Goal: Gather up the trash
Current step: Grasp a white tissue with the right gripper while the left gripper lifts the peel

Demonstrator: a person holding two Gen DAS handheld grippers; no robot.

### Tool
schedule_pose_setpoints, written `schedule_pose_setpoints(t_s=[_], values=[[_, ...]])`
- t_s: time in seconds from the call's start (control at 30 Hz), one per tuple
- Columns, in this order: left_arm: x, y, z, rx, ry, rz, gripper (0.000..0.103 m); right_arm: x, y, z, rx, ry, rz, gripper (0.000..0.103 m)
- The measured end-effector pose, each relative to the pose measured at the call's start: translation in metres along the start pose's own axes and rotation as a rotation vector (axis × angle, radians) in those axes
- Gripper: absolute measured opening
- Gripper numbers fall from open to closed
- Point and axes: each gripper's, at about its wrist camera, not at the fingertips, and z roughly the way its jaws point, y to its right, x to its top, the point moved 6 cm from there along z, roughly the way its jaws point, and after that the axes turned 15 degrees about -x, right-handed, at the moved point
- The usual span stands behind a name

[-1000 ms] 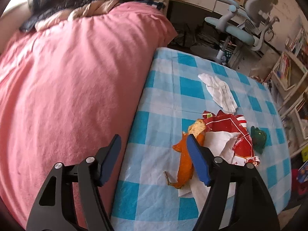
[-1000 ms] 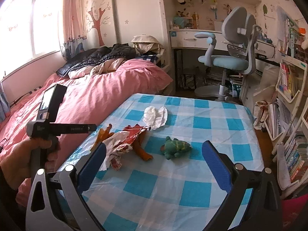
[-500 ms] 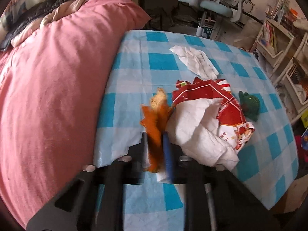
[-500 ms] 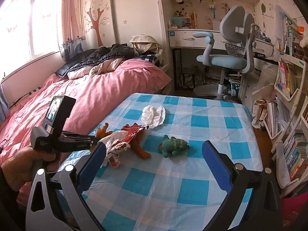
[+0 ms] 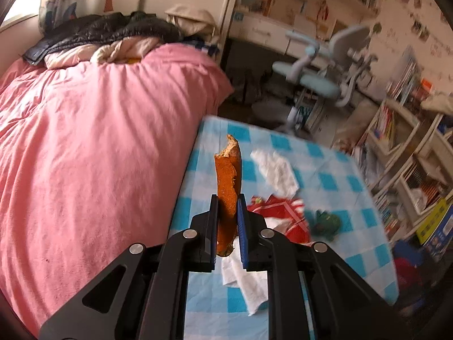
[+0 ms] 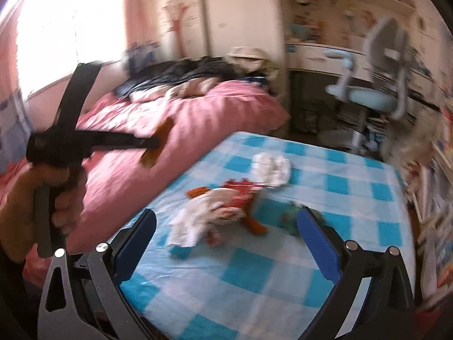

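Observation:
My left gripper (image 5: 228, 205) is shut on a long orange peel (image 5: 227, 175), which stands up between the blue pads, lifted above the blue-checked table (image 5: 334, 175). From the right wrist view the left gripper (image 6: 153, 143) hangs over the pink bed's edge with the peel (image 6: 158, 144) in it. On the table lie a red-and-white wrapper (image 6: 235, 201) with a white tissue (image 6: 195, 223), another orange peel (image 6: 254, 225), a crumpled white tissue (image 6: 271, 167) and a green toy (image 6: 291, 218). My right gripper (image 6: 226, 235) stands open above the table's near side, holding nothing.
A pink bed (image 5: 93, 155) with a dark jacket (image 5: 113, 28) borders the table's left side. A light blue desk chair (image 5: 325, 79) and a desk stand behind the table. Bookshelves (image 5: 402, 141) run along the right.
My left gripper shut on the orange peel and lifted it off the table, away from the wrapper pile. The right gripper shifted a little and stays open.

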Motion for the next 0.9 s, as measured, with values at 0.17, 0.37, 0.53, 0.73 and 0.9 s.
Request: schedule_pose_setpoints(t_s=[0.17, 0.37, 0.53, 0.73, 0.9], values=[[0.013, 0.005, -0.021, -0.037, 0.063, -0.02, 0.012, 0.008, -0.046, 0.027, 0.078, 0.0, -0.106, 0.093], [0.02, 0.001, -0.035, -0.048, 0.089, -0.022, 0.012, -0.007, -0.072, 0.102, 0.027, -0.153, -0.162, 0.08], [0.024, -0.007, -0.034, -0.042, 0.08, -0.018, 0.012, -0.02, -0.063, 0.139, -0.037, -0.248, -0.144, 0.047], [0.029, -0.018, -0.036, -0.039, 0.094, -0.044, 0.012, 0.004, -0.04, 0.12, 0.018, -0.203, -0.029, 0.011], [0.029, -0.013, -0.041, -0.04, 0.105, -0.029, 0.012, 0.023, -0.017, 0.086, 0.092, -0.135, 0.099, 0.009]])
